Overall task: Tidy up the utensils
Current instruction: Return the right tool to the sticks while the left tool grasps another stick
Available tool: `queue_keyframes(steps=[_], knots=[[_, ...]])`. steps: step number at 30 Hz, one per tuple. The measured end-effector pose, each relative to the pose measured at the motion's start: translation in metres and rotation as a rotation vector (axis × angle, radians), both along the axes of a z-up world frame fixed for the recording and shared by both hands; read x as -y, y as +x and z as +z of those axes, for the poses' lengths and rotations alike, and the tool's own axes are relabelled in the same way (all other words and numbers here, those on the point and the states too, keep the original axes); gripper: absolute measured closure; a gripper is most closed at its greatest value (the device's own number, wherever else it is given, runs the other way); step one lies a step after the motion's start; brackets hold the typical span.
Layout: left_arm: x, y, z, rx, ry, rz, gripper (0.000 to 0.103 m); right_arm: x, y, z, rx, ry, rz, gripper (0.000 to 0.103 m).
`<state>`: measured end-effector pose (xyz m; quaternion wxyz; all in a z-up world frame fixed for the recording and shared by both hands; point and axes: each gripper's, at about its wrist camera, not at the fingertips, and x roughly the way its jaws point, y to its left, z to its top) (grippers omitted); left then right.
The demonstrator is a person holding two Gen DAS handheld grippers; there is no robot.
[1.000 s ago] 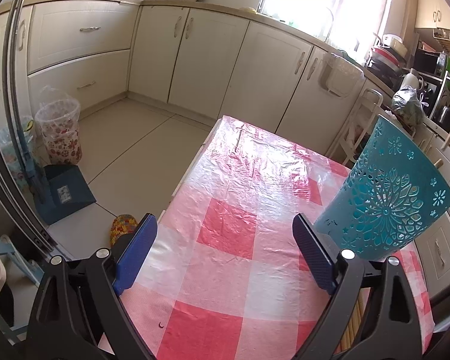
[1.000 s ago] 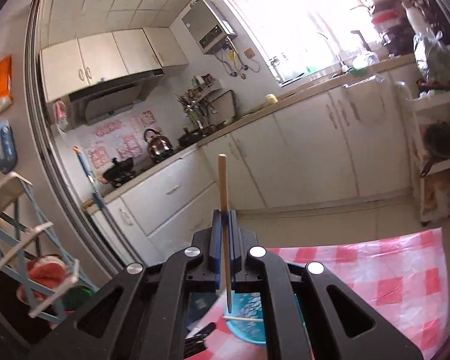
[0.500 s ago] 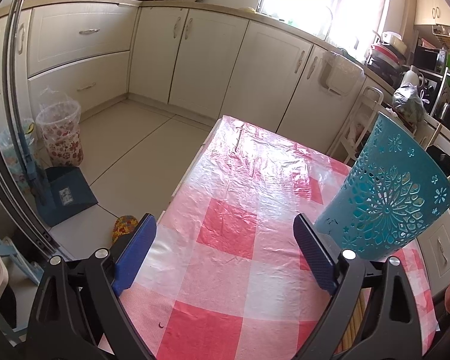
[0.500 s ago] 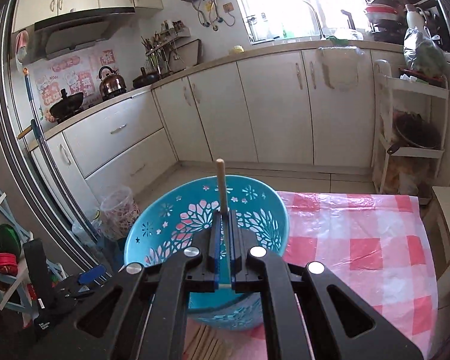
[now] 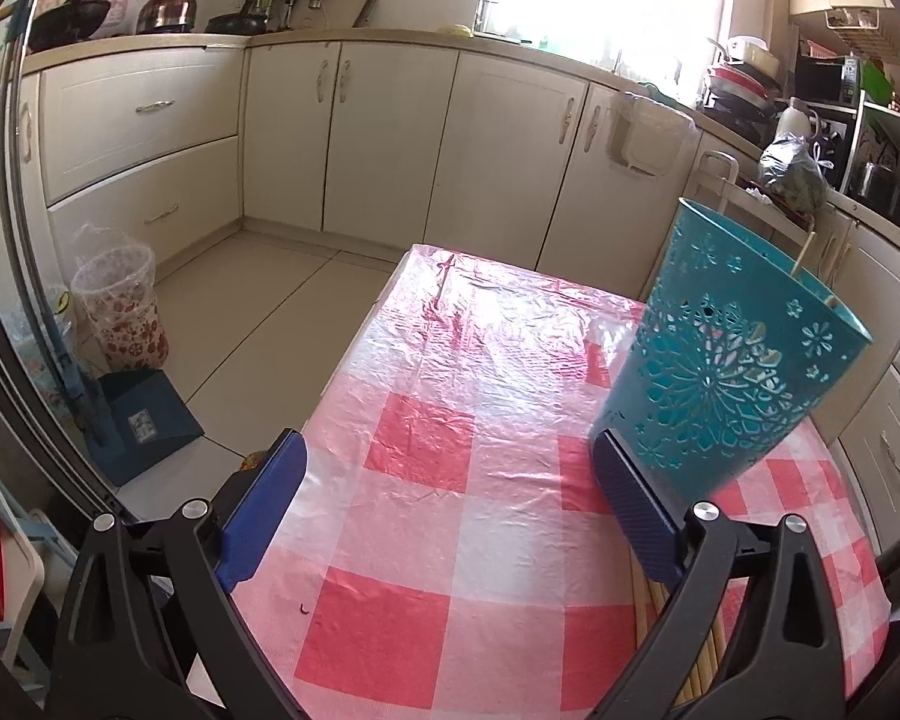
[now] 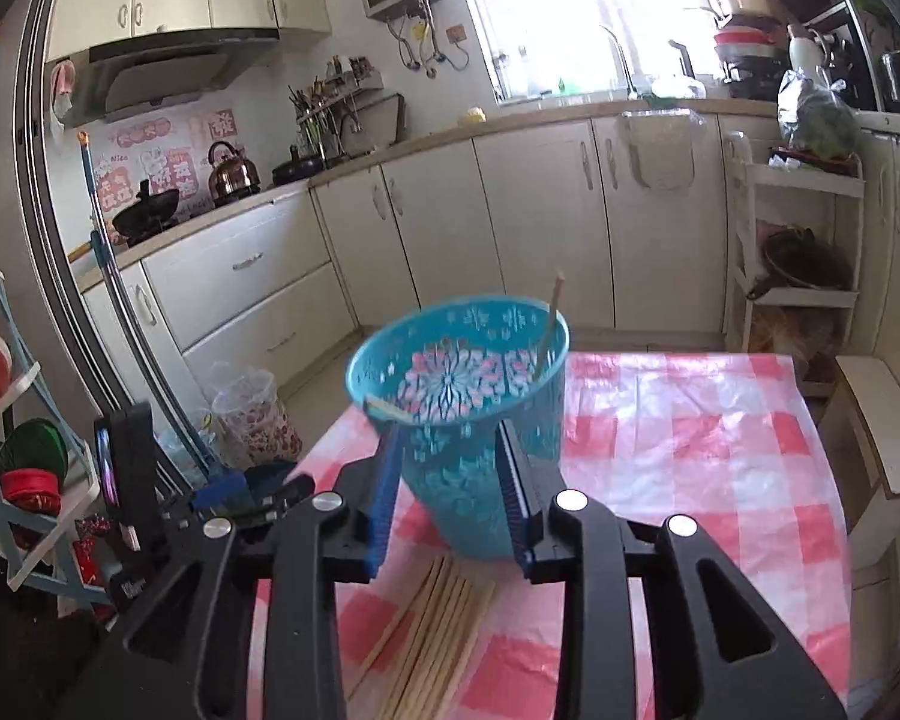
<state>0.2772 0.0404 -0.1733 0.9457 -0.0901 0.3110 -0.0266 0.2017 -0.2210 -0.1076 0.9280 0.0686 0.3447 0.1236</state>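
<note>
A teal cut-out basket (image 5: 720, 372) stands upright on the pink checked tablecloth (image 5: 450, 420). My left gripper (image 5: 447, 450) is open and holds nothing; its right finger sits close beside the basket's base. My right gripper (image 6: 450, 438) hovers in front of the basket (image 6: 450, 360), its jaws opening with no utensil between the pads. One wooden chopstick (image 6: 549, 324) leans inside the basket against its far rim, and its tip (image 5: 804, 252) shows above the rim in the left wrist view. Another stick (image 6: 384, 407) rests across the near rim. Several chopsticks (image 6: 432, 630) lie on the cloth under the right gripper.
The table's left edge (image 5: 354, 348) drops to a tiled floor with a flowered bin (image 5: 120, 306) and a dark blue box (image 5: 144, 420). Cream cabinets (image 6: 510, 228) run behind. A white shelf trolley (image 6: 792, 264) and a white chair (image 6: 882, 420) stand right of the table.
My right gripper came down in front of the basket and opened, letting go of the chopstick, which now leans inside it. The left gripper shifted slightly and stayed open.
</note>
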Motion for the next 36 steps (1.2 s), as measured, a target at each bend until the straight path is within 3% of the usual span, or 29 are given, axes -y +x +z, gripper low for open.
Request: queue_keyframes(steps=[4,9,12,19,21,22,27,36], knots=[[0.008,-0.013,-0.001,-0.041,0.017,-0.019,0.010,-0.003,-0.011,-0.049,-0.173,-0.012,-0.013,0.071],[0.011,-0.026,-0.010,-0.102,0.026,-0.031,0.010,-0.005,-0.004,-0.083,-0.278,-0.020,-0.026,0.077],[0.013,-0.029,-0.013,-0.126,0.037,-0.036,0.010,-0.008,0.004,-0.092,-0.299,-0.033,-0.034,0.082],[0.027,-0.030,-0.018,-0.166,0.076,-0.072,0.010,-0.019,0.005,-0.105,-0.319,-0.128,-0.008,0.084],[0.035,-0.029,-0.019,-0.175,0.092,-0.093,0.010,-0.019,0.004,-0.104,-0.321,-0.163,0.006,0.090],[0.040,-0.029,-0.019,-0.182,0.103,-0.108,0.010,-0.017,0.004,-0.103,-0.325,-0.168,0.014,0.094],[0.073,-0.023,-0.028,-0.224,0.217,-0.174,0.010,-0.002,0.006,-0.103,-0.329,-0.199,0.010,0.096],[0.098,-0.005,-0.040,-0.296,0.325,-0.176,0.011,0.034,0.004,-0.102,-0.347,-0.098,-0.022,0.096]])
